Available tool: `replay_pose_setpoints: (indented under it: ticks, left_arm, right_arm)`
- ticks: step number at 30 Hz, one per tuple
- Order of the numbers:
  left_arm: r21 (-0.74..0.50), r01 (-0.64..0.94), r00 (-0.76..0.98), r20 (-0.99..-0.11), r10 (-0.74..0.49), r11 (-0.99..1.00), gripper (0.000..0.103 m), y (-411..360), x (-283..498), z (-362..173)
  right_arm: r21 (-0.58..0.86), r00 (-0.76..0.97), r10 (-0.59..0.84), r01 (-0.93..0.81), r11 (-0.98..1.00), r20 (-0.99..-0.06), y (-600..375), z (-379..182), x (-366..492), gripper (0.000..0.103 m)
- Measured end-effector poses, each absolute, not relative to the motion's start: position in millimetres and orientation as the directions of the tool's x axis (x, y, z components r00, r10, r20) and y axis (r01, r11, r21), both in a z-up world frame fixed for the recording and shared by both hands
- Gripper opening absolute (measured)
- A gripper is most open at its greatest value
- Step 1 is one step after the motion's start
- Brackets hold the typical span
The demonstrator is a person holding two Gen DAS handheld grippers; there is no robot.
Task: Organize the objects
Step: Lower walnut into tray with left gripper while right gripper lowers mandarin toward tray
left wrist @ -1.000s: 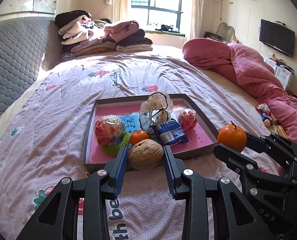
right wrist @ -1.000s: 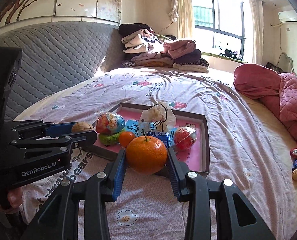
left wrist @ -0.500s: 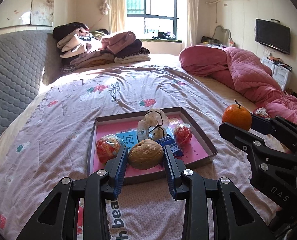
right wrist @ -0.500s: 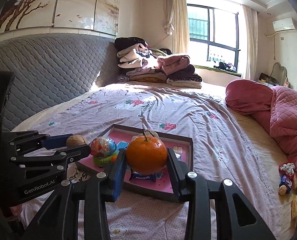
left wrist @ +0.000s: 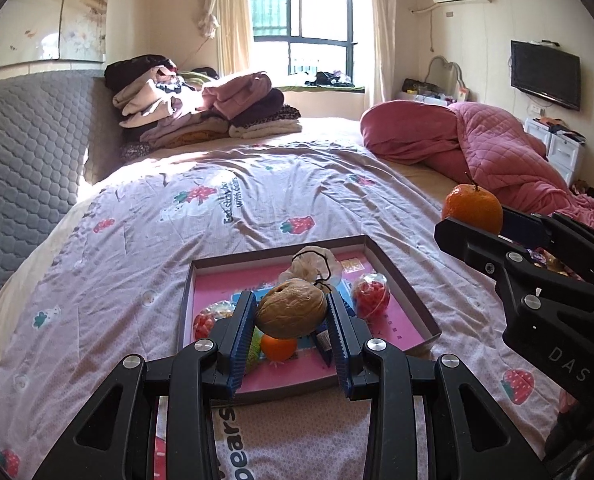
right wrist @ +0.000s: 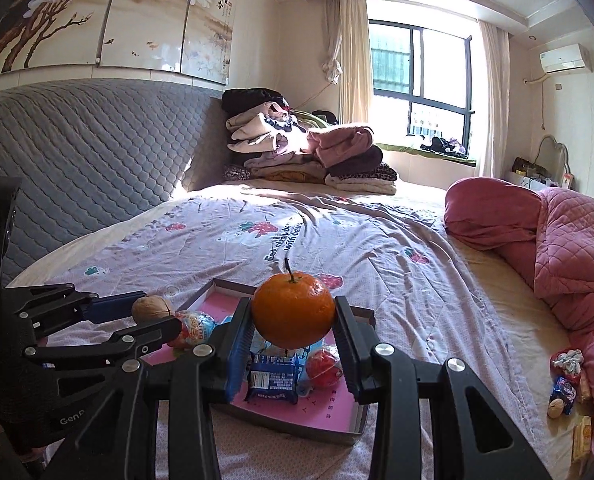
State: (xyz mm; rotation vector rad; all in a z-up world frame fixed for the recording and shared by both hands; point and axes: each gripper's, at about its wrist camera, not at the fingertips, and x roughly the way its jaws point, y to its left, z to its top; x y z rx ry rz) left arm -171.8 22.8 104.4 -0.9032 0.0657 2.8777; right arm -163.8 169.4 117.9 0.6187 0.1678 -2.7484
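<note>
My left gripper [left wrist: 291, 314] is shut on a brown walnut [left wrist: 290, 313] and holds it in the air above the pink-lined tray [left wrist: 393, 268] on the bed. My right gripper [right wrist: 293, 312] is shut on an orange tangerine [right wrist: 293, 308] with a stem, also held above the tray [right wrist: 357, 426]. In the tray lie a small orange [left wrist: 277, 349], round clear candy balls [left wrist: 371, 296], a blue snack packet [right wrist: 272, 376] and a white knotted bag [left wrist: 315, 266]. The right gripper with the tangerine [left wrist: 472, 208] shows at the right of the left wrist view.
The tray sits on a lilac strawberry-print bedsheet [left wrist: 257, 200]. A pink quilt [right wrist: 557, 240] lies bunched at the right. Folded clothes [left wrist: 201, 108] are piled at the headboard end. Loose snacks [right wrist: 565, 384] lie at the bed's right edge.
Both grippers have risen with their loads. The tray now looks smaller and lower in both views, and more of the room and window shows.
</note>
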Motion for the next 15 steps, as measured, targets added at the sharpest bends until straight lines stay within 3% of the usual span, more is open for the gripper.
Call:
replay_pose_setpoints:
  ticks: [15]
  left_arm:
    - [-0.012,-0.101,-0.804,-0.588,0.089,-0.995,0.036,12.3,-215.3,89.4]
  right_arm:
    - [-0.049,-0.842,-0.266,0.326,-0.944,-0.469,170.5,90.4,-190.7,0.039]
